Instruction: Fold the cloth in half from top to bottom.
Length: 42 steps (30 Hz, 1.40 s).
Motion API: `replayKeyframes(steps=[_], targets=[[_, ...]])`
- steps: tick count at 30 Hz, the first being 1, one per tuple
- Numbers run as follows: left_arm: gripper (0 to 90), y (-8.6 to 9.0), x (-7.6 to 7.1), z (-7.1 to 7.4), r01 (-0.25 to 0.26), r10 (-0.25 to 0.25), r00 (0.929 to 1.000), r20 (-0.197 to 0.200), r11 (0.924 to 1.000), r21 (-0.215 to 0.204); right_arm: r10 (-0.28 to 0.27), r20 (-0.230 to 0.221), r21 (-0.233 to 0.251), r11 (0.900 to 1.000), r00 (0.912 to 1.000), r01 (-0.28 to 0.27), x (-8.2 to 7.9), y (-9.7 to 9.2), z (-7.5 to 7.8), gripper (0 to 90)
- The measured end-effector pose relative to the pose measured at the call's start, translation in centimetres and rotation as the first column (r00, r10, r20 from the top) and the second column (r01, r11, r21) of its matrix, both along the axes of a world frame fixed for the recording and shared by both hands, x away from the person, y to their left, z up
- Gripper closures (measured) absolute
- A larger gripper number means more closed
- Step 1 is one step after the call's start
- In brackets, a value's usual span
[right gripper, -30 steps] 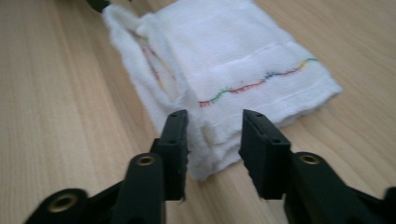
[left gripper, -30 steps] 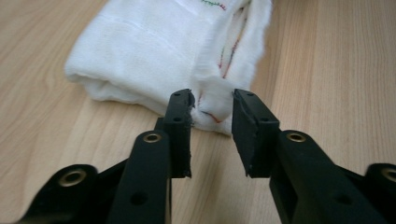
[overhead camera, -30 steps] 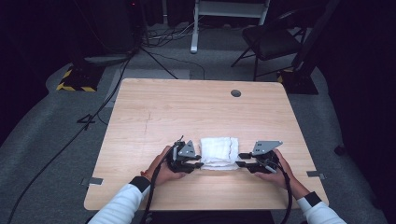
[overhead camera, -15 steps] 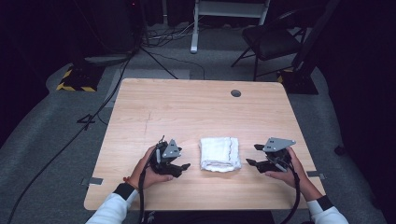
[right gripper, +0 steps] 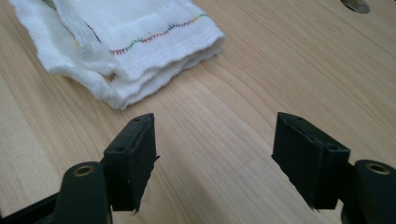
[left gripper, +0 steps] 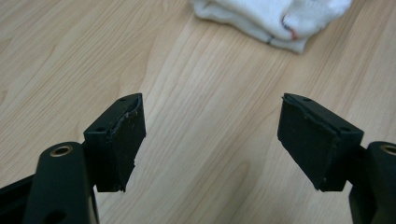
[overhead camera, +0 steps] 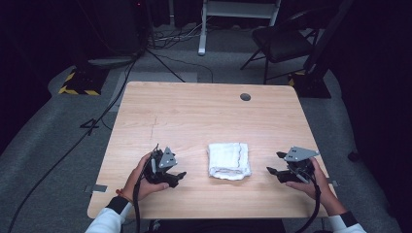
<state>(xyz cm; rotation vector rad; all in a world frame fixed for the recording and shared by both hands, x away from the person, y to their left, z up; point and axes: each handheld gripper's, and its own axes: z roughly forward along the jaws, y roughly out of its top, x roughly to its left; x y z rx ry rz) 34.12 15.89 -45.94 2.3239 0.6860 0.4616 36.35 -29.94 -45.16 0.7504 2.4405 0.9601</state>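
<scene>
Now folded white cloth (overhead camera: 229, 160) lies lower centre on table (overhead camera: 204, 116); left gripper (overhead camera: 178, 175) and right gripper (overhead camera: 273, 165) flank it, jaws just opened wide, nothing between them.

A soft white woven cloth (overhead camera: 229, 160) lies on the smooth, matt pale-wood table (overhead camera: 194, 111).

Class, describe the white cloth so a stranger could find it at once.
On the wooden table, look near the front edge, between the left gripper and right gripper. The cloth is folded, white, with coloured stitching; it is the only soft thing there.
</scene>
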Motion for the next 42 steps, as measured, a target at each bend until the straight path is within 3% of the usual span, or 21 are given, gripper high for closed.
replayKeyframes(steps=[7, 17, 25, 35, 42], targets=[[23.2, 1.4, -0.9, -0.5, -0.031, 0.03, 0.9995, 0.013, 0.998, 0.055, -0.045, -0.008, 0.003, 0.999, 0.999, 0.045, -0.5, -1.6, -0.3, 30.9], [22.7, 2.1, -2.0, -1.4, -0.022, 0.022, 0.9996, -0.016, 0.9994, 0.026, -0.016, -0.006, 0.019, 0.9997, 0.9999, 0.016, -1.2, -1.0, -0.4, 32.1], [22.6, 4.5, -2.7, -2.3, -0.055, 0.056, 0.9973, -0.047, 0.9982, 0.026, -0.029, -0.022, 0.02, 0.9994, 0.9993, 0.03, -1.9, -1.7, -1.1, 32.0], [21.8, 6.3, -3.2, -3.2, -0.086, 0.089, 0.9934, -0.071, 0.9952, 0.046, -0.12, -0.045, 0.016, 0.9926, 0.9918, 0.121, -2.7, -4.8, -2.4, 30.5], [20.7, 7.5, -3.3, -3.5, -0.096, 0.096, 0.9912, -0.091, 0.9954, 0.007, -0.201, -0.073, 0.053, 0.9772, 0.9768, 0.205, -3.1, -7.4, -3.3, 28.6]])
